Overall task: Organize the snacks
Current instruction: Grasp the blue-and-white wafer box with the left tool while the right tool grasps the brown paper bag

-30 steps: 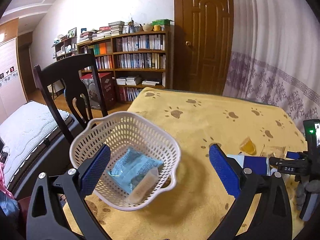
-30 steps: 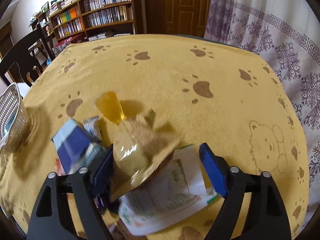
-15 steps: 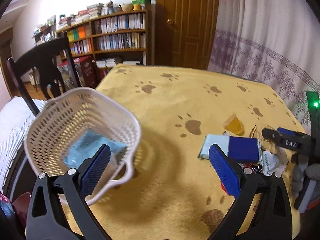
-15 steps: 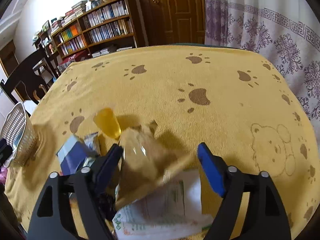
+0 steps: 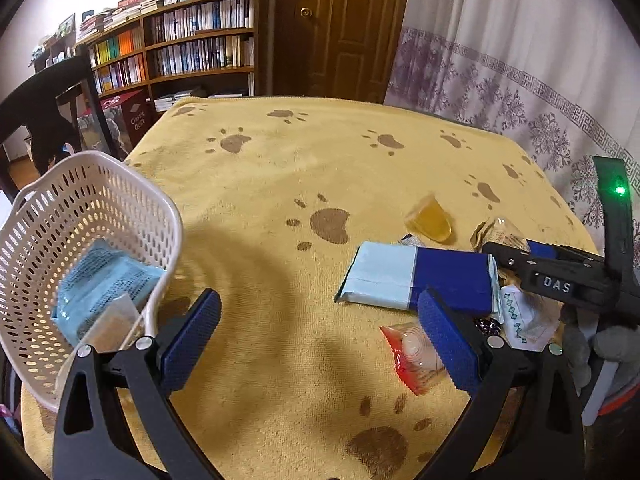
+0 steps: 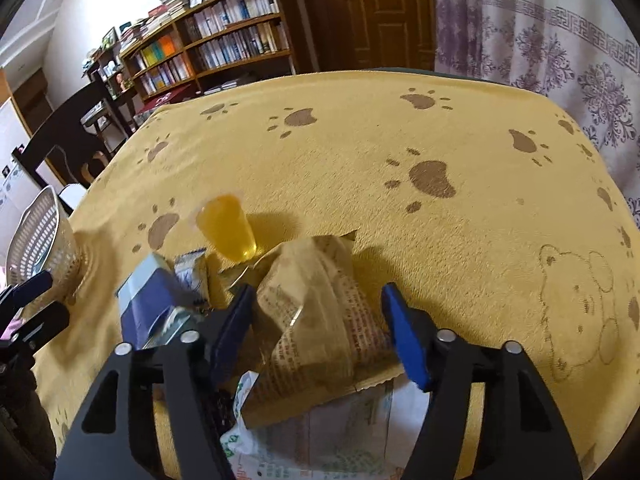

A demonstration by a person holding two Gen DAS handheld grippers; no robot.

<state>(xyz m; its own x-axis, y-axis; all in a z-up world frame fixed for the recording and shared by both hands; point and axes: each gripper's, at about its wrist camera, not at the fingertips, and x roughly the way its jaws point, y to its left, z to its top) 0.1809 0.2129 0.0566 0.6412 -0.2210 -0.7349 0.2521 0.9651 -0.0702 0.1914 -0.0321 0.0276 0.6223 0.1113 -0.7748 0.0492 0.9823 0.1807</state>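
Observation:
A white perforated basket (image 5: 100,208) stands at the left and holds a light blue packet (image 5: 104,284) and a clear tan packet (image 5: 108,328). My left gripper (image 5: 320,340) hangs open over the yellow cloth between the basket and the snack pile. The pile holds a blue-and-white packet (image 5: 416,280), a red packet (image 5: 412,356) by my right finger, and a yellow jelly cup (image 5: 430,220). My right gripper (image 6: 320,320) is shut on a brown paper packet (image 6: 316,300), with a pad against each side. A white printed packet (image 6: 320,440) lies under it.
The table wears a yellow paw-print cloth (image 6: 360,140). A dark chair (image 5: 48,108) stands behind the basket. A bookshelf (image 5: 192,52), a wooden door and a patterned curtain (image 5: 520,80) lie beyond. A small white-blue wrapper (image 6: 192,272) lies beside the jelly cup (image 6: 228,228).
My left gripper has swung right, from over the basket to the cloth near the snack pile. My right gripper's fingers have drawn in against the brown packet.

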